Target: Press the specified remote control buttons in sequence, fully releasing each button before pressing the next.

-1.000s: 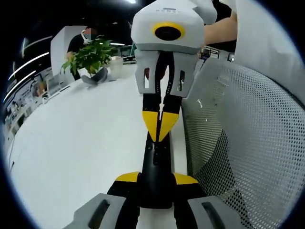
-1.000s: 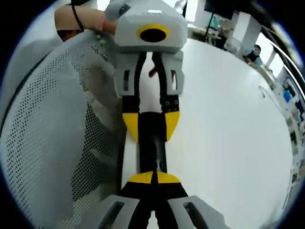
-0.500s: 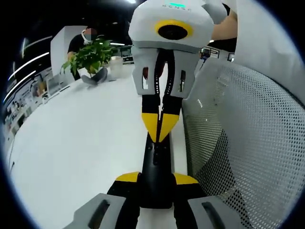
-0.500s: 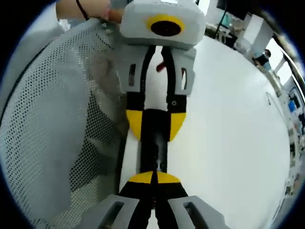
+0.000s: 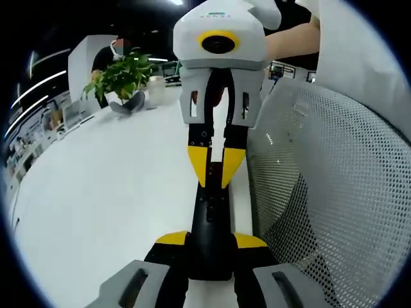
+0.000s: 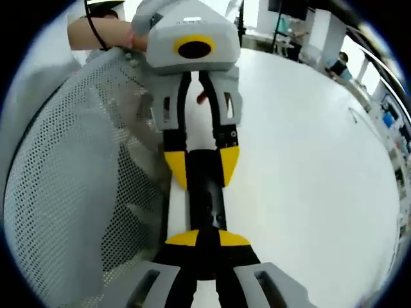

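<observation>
The right gripper [image 5: 217,167] has changed most: a second ago its yellow tips were pinched into one point on the remote [image 5: 210,218], and now they have come slightly apart. The gap between them is narrower than the remote and shows its black face through it. So this gripper is loosened a little and sits over the remote's face, not around its sides. I cannot tell whether the tips touch the face or hang just above it.

The left gripper [image 5: 210,240] is clenched on the near end of the remote, one yellow tip on each long side. The remote runs straight away from it, just above the white table [image 5: 115,192]. In the right gripper view the right gripper [image 6: 209,239] is at the remote's [image 6: 205,199] other end and the left gripper [image 6: 202,168] faces it. A mesh chair back [image 5: 334,179] stands close beside the remote. A potted plant [image 5: 122,77] is well beyond it.

The main risk I see is the parted tips. Pressed down like this, they could land on two neighbouring buttons or straddle the wanted one. A hard push far from the left gripper's hold could also tip the remote or slide it in the grip
</observation>
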A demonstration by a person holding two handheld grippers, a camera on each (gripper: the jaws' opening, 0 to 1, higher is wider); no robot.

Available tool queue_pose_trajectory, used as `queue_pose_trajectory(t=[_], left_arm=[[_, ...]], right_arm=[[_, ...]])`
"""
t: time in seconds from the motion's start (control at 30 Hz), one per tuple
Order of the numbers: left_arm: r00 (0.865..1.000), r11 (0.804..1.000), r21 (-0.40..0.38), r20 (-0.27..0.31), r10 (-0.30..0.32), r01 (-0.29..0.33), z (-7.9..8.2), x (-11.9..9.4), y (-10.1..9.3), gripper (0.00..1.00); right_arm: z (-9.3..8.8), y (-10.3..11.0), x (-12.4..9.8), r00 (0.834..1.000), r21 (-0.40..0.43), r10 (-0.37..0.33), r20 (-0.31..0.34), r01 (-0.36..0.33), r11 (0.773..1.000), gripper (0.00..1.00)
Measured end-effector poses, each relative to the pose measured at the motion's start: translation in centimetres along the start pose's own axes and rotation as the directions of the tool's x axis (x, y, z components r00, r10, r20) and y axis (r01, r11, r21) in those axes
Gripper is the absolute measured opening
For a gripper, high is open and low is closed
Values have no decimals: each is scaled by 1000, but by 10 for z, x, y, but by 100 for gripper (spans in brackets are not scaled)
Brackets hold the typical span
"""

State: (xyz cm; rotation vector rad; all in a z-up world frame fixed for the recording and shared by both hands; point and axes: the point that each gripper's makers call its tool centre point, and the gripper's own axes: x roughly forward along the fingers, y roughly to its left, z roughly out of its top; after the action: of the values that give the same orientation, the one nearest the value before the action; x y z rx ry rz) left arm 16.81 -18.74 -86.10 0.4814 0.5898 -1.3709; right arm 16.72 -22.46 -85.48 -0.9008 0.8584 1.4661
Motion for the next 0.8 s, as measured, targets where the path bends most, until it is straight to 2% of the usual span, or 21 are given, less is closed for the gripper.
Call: queue_pose_trajectory(t=[0.07,0.3,0.5,0.67,0.7,0.73,0.77,0.8], left_arm=[[1000,1000,-1,0,0,0,0,0,0,25],[1000,1000,0,1,0,0,0,0,0,25],[1000,1000,2,3,-5,5,0,0,0,25],[1000,1000,5,3,-6,6,0,0,0,25],[1000,1000,6,2,-6,6,0,1,-1,25],[1000,1000,6,2,-6,6,0,1,-1,25],[1000,1000,5,1,-4,4,0,1,-1,25],[1000,1000,5,0,-1,1,0,1,-1,25]], right_arm=[[0,1,1,1000,-56,-4,-18,3,998,6],[-2,-3,-1,1000,8,6,-5,-6,1000,5],[-2,0,1,998,-88,-19,-60,14,996,5],[-2,-2,2,996,-82,-23,-83,16,996,5],[-3,-1,2,996,14,-25,-89,27,1000,5],[-3,-2,2,995,64,-34,-92,40,997,5],[-2,-3,2,996,9,-32,-89,33,999,5],[-2,-2,2,995,6,-34,-94,35,999,5]])
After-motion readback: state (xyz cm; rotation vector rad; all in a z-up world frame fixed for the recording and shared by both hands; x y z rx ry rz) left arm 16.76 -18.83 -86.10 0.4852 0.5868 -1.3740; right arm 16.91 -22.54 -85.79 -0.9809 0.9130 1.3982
